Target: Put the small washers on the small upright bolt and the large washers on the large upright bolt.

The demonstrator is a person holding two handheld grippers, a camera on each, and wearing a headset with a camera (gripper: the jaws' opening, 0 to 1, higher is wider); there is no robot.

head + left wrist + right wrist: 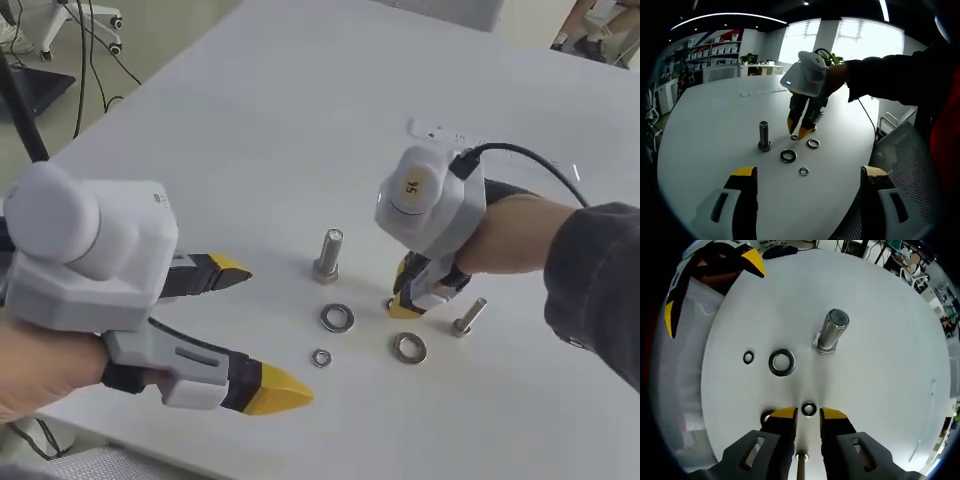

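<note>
Right tongs (797,130) are pointing down at the desk (300,120), tips just off or at the surface. The jaws are standing slightly apart and gripping nothing. One small washer (809,409) is lying flat on the desk right at the gap between the tips, and I cannot tell whether the tips are touching it.

Left tongs (255,328) are hovering wide open over the near edge of the desk, holding nothing, well apart from the parts.

The large bolt (328,255) is standing upright on its head near the middle of the desk, with nothing on its shank. The small bolt (468,317) is lying on its side just beside the right tongs, on the person's side of them.

A large washer (337,318) is lying flat between the large bolt and the left tongs. A second large washer (409,348) is lying near the right tongs, partly hidden behind one jaw in the right gripper view. A second small washer (321,357) is sitting just beyond the first large washer, toward the left tongs. All washers are lying loose on the desk, apart from each other.
</note>
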